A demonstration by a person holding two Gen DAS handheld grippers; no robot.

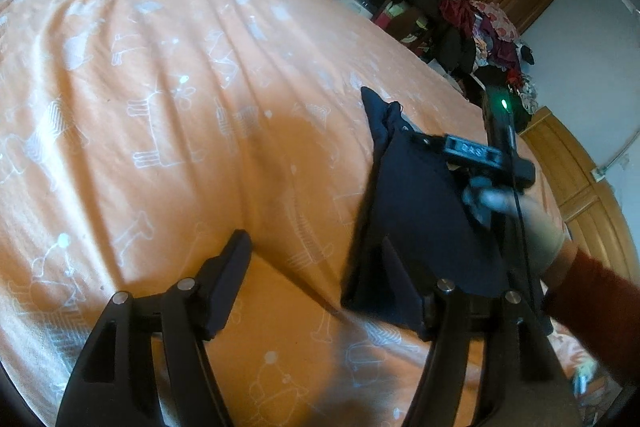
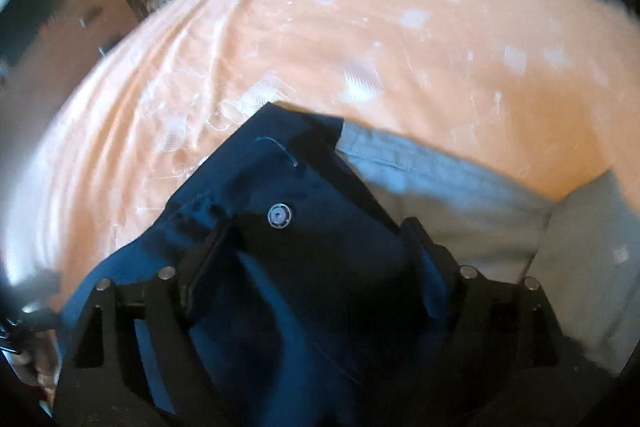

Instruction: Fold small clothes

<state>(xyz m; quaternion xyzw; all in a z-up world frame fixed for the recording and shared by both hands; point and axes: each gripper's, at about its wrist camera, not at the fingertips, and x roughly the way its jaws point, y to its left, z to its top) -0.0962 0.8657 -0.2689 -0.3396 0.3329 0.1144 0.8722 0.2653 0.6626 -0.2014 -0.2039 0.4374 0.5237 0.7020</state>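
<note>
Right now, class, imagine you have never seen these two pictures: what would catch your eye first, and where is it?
The orange bedsheet with pale cartoon prints fills most of both views. Against it stands out the dark navy garment, lifted off the bed on the right of the left wrist view, with a round snap button showing in the right wrist view. The left hand-held gripper is wide open beside it.

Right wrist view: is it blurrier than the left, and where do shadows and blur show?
Right wrist view: smeared throughout, the orange bedsheet streaked, though the navy garment snap reads. Left wrist view: sharper; blur only on the right gripper and hand, a soft shadow on the sheet, fisheye bulge.
</note>
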